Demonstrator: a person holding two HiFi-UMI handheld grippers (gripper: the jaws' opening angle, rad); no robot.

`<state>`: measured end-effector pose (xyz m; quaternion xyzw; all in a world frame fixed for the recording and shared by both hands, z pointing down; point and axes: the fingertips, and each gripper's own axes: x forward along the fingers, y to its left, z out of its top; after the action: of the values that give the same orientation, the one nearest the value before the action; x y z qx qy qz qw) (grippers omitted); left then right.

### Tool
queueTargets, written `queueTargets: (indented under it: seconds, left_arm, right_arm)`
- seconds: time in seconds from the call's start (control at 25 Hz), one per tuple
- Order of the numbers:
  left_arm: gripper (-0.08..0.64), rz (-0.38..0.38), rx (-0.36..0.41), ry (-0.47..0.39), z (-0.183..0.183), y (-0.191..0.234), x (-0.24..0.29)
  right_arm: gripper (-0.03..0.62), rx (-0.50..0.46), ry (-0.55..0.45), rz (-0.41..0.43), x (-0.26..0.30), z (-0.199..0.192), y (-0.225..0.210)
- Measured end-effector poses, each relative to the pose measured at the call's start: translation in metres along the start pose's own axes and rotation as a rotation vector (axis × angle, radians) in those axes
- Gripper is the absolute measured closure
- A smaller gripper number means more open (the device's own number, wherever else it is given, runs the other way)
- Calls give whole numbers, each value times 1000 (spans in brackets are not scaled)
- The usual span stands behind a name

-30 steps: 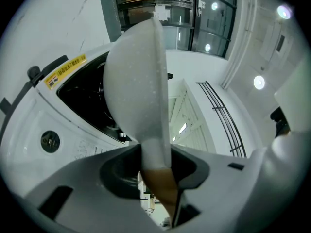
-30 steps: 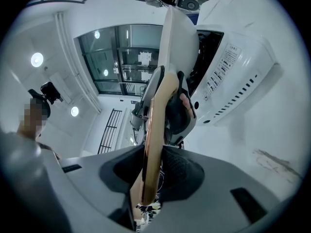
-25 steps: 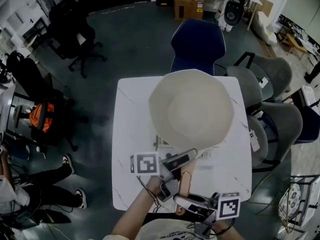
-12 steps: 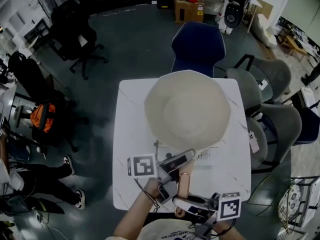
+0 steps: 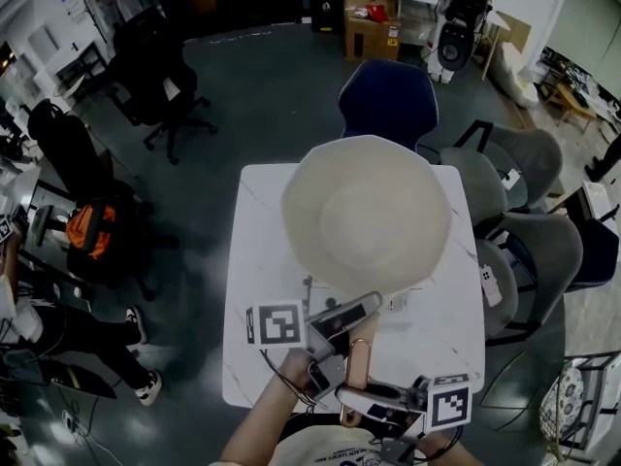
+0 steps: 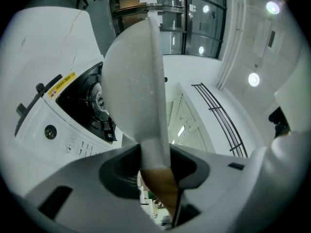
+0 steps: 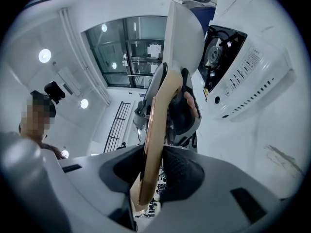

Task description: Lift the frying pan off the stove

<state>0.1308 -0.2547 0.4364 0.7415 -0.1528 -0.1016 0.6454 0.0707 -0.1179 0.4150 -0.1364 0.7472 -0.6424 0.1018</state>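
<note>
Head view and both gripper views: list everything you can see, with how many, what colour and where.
frying pan: one, cream with a brown handle, held above the stove
stove: one, white with a black burner, on the table under the pan
table: one, white, centre
blue chair: one, blue, beyond the table
grey chairs: at least two, grey, right of the table
office chairs: two, black, far left
bag: one, orange, left
cardboard box: one, brown, far floor
left gripper: one, grey, shut on the handle near the pan
right gripper: one, grey, shut on the handle's outer end
</note>
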Motion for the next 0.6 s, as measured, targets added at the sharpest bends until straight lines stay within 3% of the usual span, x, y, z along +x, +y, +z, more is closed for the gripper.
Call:
queueTargets:
  seconds: [0.6]
  left_arm:
    - [397,-13,-5,-34,-5,-27,-4]
  right_arm:
    - [469,-29,45,21,-6,-5,25]
